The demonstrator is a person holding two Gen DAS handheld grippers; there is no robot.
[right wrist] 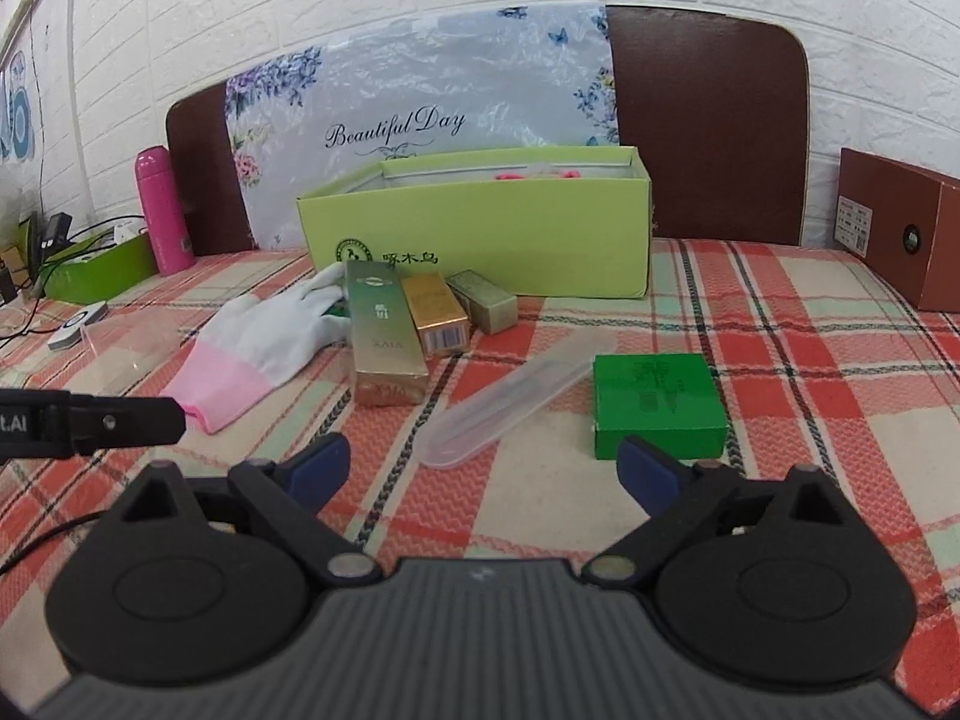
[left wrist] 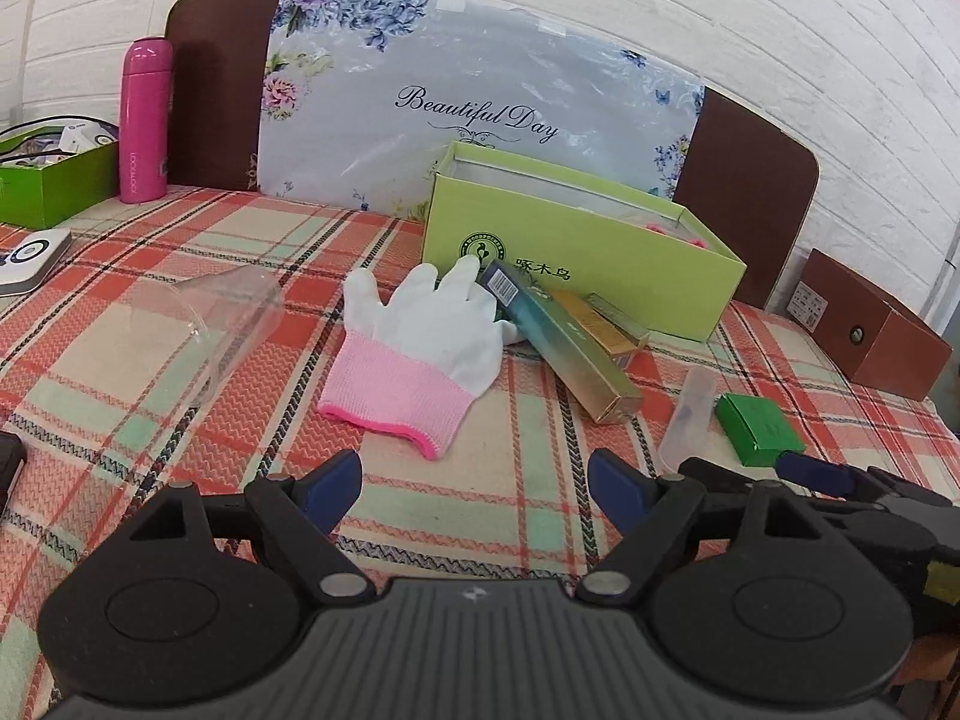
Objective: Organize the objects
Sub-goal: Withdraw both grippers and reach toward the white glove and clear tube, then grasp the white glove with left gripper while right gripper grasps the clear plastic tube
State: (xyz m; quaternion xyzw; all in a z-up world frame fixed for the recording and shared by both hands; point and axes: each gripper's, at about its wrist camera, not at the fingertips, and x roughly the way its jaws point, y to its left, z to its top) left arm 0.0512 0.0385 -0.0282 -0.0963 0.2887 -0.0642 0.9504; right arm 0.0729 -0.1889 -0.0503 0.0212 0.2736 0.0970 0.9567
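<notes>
Clear plastic case (right wrist: 507,405) lies flat on the plaid tablecloth (right wrist: 780,324), long axis diagonal in the right wrist view: near end toward the right gripper (right wrist: 485,468), far end pointing up-right toward the light green open box (right wrist: 480,228). Contents too hazy to tell. Small green box (right wrist: 657,405) sits just right of the case, flat, apart from it.

Left of the case: long green-gold carton (right wrist: 384,333) with its long axis running front-to-back, far end at the open box. Gold carton (right wrist: 435,315) and small olive carton (right wrist: 483,300) beside it, all three close-packed. White glove with pink cuff (left wrist: 420,342) lies flat, fingers pointing at the open box, cuff toward the left gripper (left wrist: 477,483); green-gold carton overlaps its fingertips.

Both grippers: jaws spread wide, nothing between them, hovering above the cloth.

Pink bottle (left wrist: 145,120) stands upright far left.
</notes>
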